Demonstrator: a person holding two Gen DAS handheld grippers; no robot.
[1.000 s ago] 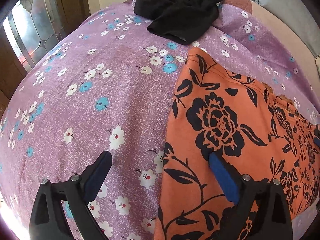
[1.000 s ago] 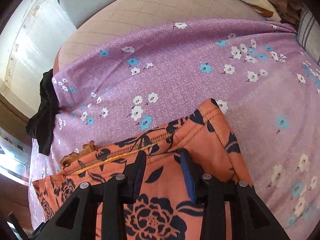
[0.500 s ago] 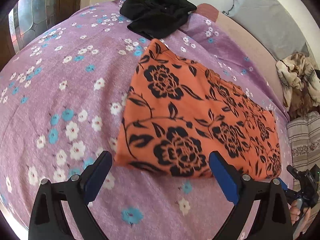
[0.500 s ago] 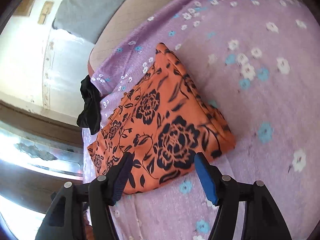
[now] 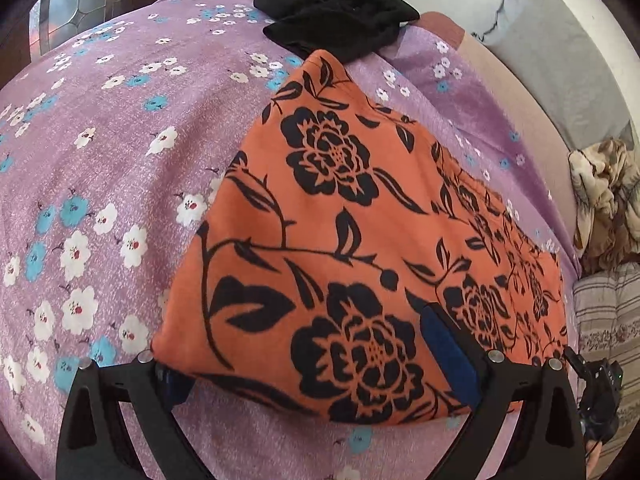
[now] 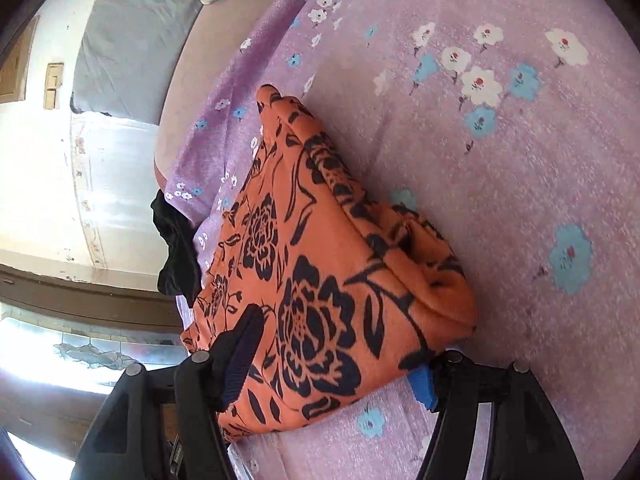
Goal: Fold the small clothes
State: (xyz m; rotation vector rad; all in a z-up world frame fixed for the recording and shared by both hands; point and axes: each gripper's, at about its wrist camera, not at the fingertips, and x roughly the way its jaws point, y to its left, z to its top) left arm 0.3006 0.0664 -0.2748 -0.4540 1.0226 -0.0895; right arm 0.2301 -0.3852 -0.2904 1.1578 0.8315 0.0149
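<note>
An orange garment with black flowers (image 5: 340, 208) lies folded on the purple flowered bedsheet (image 5: 120, 140). My left gripper (image 5: 300, 344) is open and straddles the garment's near edge. Its left finger is mostly hidden under the cloth corner, and its right finger (image 5: 448, 352) lies over the cloth. In the right wrist view my right gripper (image 6: 336, 348) is open around a thick folded corner of the same garment (image 6: 320, 260), one finger (image 6: 240, 348) on top, the other pad (image 6: 422, 380) at the cloth's edge. The cloth is not pinched.
A black garment (image 5: 340, 20) lies bunched at the far end of the bed, touching the orange one's tip. A crumpled beige cloth (image 5: 604, 196) and a striped pillow (image 5: 608, 320) sit at the right. A grey headboard cushion (image 5: 560, 60) and a stained-glass window (image 6: 80, 344) border the bed.
The right gripper let go of the orange hem, opened wide, rolled and drew back to the folded corner. The left gripper swung round and closed in on the garment's near edge.
</note>
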